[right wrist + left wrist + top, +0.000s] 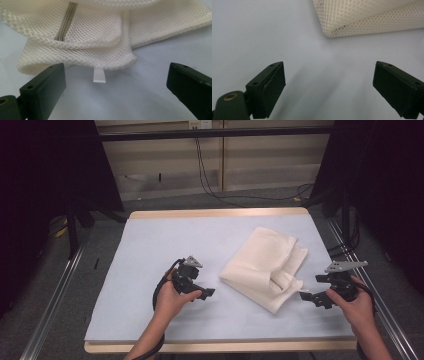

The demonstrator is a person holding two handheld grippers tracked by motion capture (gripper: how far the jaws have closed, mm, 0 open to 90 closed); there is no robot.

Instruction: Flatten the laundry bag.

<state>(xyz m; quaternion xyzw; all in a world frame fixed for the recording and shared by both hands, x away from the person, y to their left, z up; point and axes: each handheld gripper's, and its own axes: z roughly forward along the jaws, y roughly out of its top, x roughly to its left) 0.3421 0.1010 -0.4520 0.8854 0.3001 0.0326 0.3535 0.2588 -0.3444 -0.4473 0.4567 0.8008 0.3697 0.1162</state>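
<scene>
Mesh bag (264,268), just the one, lies folded on the right half of the table (150,250), between the two grippers and nearer the right one. It is cream-white, made of fine honeycomb netting, soft and rumpled, with layers doubled over each other into a rough slanted rectangle. In the right gripper view a beige zipper (65,21) runs up through the netting, and one small white tab (98,75) sticks out from the bag's rounded edge onto the table.

Two grippers are in play, one in each of the person's hands. The left gripper (207,293) hovers over the bare table just left of the bag, its jaws spread wide with nothing between them; in its own view a rolled corner of the bag (352,22) lies ahead, apart from the jaws. The right gripper (306,297) sits close to the bag's right-hand edge, jaws also spread wide and holding nothing; in its own view the bag's edge lies just in front of the gap, the left jaw close by the netting.

One table stands here, covered with a smooth, pale blue-grey sheet, a strip of light wood showing along its far and near edges. Around it the floor (45,285) is grey carpet, metal rails (55,290) run along both sides, black cables (210,180) trail across the floor behind, and dark curtains (45,165) hang left and right before a pale panelled wall (260,155).
</scene>
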